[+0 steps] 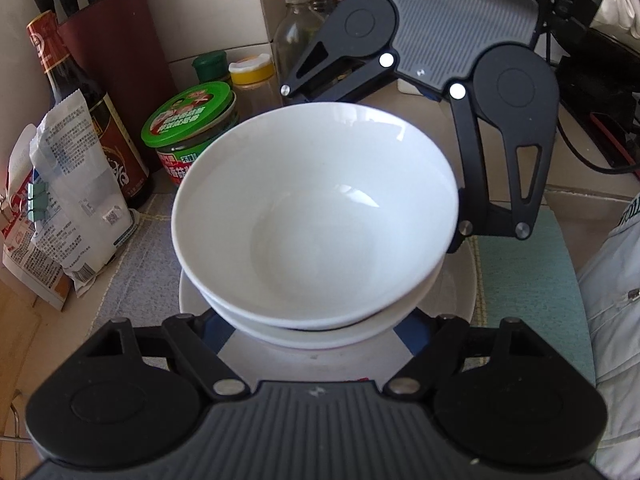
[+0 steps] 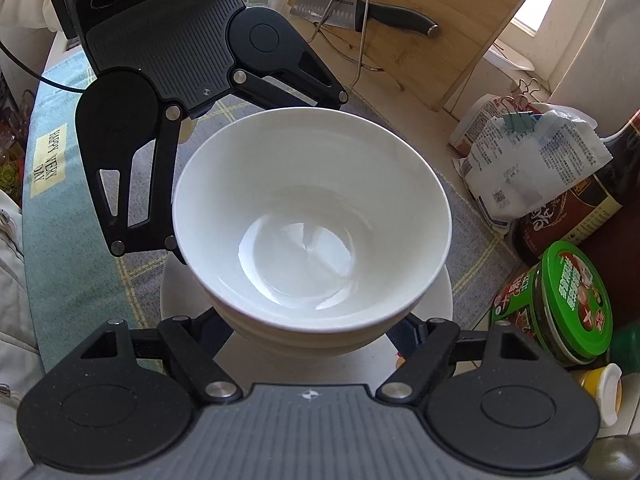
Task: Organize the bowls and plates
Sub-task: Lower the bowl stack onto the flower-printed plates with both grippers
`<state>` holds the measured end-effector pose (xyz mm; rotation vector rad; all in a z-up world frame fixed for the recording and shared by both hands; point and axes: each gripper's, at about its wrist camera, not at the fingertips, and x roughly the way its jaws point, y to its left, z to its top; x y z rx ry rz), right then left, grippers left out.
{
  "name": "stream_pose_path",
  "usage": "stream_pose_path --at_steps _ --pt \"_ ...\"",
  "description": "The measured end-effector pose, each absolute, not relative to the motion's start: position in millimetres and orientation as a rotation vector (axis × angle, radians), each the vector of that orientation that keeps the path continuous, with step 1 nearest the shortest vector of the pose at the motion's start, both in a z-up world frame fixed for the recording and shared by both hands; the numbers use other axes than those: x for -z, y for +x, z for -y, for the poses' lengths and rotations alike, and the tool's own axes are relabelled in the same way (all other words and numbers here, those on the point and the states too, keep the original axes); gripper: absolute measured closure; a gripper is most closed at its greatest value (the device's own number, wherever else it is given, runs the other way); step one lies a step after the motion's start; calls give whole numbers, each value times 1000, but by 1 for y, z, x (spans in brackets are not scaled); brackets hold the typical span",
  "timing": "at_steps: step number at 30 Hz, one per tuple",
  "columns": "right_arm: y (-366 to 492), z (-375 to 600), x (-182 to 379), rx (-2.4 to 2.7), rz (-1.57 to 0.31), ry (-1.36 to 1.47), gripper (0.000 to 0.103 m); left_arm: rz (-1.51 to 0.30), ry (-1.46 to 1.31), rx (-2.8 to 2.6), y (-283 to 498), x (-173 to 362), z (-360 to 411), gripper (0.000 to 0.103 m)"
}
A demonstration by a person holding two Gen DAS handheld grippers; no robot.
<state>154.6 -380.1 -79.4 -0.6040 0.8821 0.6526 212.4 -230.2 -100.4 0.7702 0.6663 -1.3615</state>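
Two white bowls sit nested, the top bowl (image 1: 316, 216) (image 2: 312, 216) inside a lower bowl (image 1: 320, 332). A white plate (image 1: 460, 288) (image 2: 184, 292) lies just under them on a checked cloth. My left gripper (image 1: 314, 332) reaches in from the near side, and its blue-padded fingers (image 1: 214, 330) close against the lower bowl's sides. My right gripper (image 2: 312, 332) grips the same stack from the opposite side, its fingertips hidden under the bowls. Its grey body (image 1: 452, 32) shows beyond the far rim in the left wrist view.
A green-lidded jar (image 1: 188, 120), a dark sauce bottle (image 1: 80, 92), a knife block (image 1: 112, 40) and clipped bags (image 1: 76, 208) crowd one side. A wooden cutting board (image 2: 420, 20) with a knife (image 2: 360, 12) leans behind. A teal mat (image 1: 528, 280) and a person's white clothing (image 1: 616, 280) are opposite.
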Motion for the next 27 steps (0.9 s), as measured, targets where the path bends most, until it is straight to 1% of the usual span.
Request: stream_pose_path --at_steps 27 --pt "159 388 84 -636 -897 -567 19 -694 735 1375 218 105 234 20"
